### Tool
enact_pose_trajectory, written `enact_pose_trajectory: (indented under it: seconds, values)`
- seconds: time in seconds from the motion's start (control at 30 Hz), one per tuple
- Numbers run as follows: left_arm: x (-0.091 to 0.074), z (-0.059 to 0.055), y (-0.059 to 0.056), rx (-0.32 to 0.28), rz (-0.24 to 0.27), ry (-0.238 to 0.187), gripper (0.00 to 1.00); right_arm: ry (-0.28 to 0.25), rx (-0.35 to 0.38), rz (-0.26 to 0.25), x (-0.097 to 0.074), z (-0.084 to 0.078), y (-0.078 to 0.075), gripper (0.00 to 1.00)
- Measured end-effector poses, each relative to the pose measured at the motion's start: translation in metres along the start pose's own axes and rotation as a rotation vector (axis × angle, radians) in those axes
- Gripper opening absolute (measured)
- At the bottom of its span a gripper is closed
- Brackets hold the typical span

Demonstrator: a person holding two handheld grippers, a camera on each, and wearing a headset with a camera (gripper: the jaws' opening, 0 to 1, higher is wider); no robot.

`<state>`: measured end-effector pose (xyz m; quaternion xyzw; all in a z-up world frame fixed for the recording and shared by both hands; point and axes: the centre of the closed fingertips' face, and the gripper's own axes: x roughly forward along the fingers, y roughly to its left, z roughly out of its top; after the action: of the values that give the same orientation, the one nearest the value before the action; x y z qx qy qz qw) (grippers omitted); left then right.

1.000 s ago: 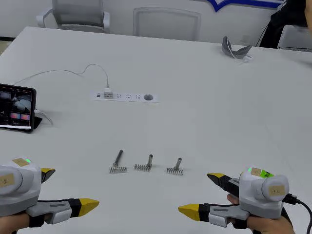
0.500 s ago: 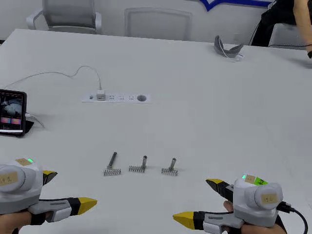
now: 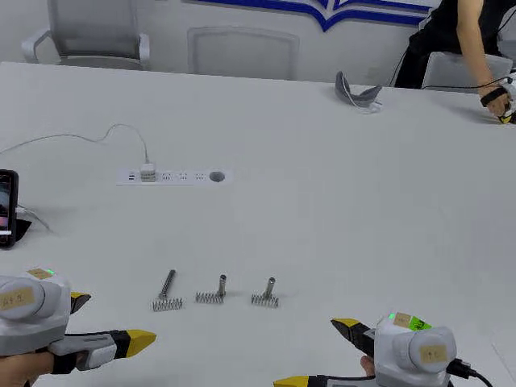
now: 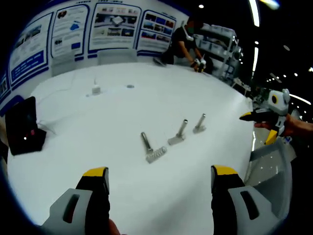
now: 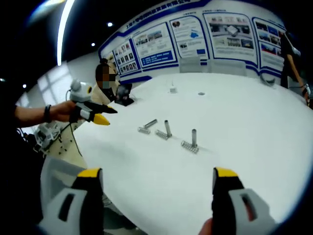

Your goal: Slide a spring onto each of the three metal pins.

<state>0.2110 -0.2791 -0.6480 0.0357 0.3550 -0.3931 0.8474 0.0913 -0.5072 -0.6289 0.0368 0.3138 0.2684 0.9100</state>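
No spring looks threaded yet: the three springs (image 3: 210, 298) lie loose on the tabletop (image 3: 339, 210) at the feet of the pins (image 3: 222, 283), nearward of the power strip (image 3: 173, 176), with left gripper (image 3: 110, 320) and right gripper (image 3: 318, 353) beyond them, both spread and empty.

A wide white counter (image 3: 322, 226) stretches ahead. Well ahead of the left claw (image 3: 113, 320) lies a long white power strip (image 3: 181, 176). A white plug-in charger (image 3: 147, 171) sits at the strip's left end, and a thin white cable (image 3: 81, 137) curls away to the left. A dark tablet (image 3: 6, 205) stands off to that claw's left. Far ahead of the right claw (image 3: 316, 352) lies a crumpled grey object (image 3: 359, 93). Further right, a person in dark clothes (image 3: 459, 32) reaches onto the counter. Two grey chairs (image 3: 89, 32) stand at the far edge.
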Motion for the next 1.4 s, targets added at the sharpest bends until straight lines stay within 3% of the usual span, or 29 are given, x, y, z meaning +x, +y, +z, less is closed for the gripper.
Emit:
enact_pose_trajectory:
  seconds: [0.33, 0.7, 0.97, 1.4]
  values:
    - [0.028, 0.013, 0.003, 0.007, -0.021, 0.006, 0.86, 0.002, 0.014, -0.014, -0.002, -0.001, 0.001, 0.95]
    - [0.048, 0.020, 0.010, 0.009, -0.005, 0.007, 0.79, 0.004, 0.033, -0.005, -0.004, -0.004, 0.003, 0.93]
    - [0.062, 0.020, 0.016, -0.010, -0.006, 0.022, 0.75, -0.003, 0.042, 0.001, -0.004, -0.001, 0.003, 0.93]
    - [0.096, 0.016, 0.025, -0.066, 0.005, 0.043, 0.55, -0.004, 0.064, 0.004, -0.003, -0.003, 0.004, 0.92]
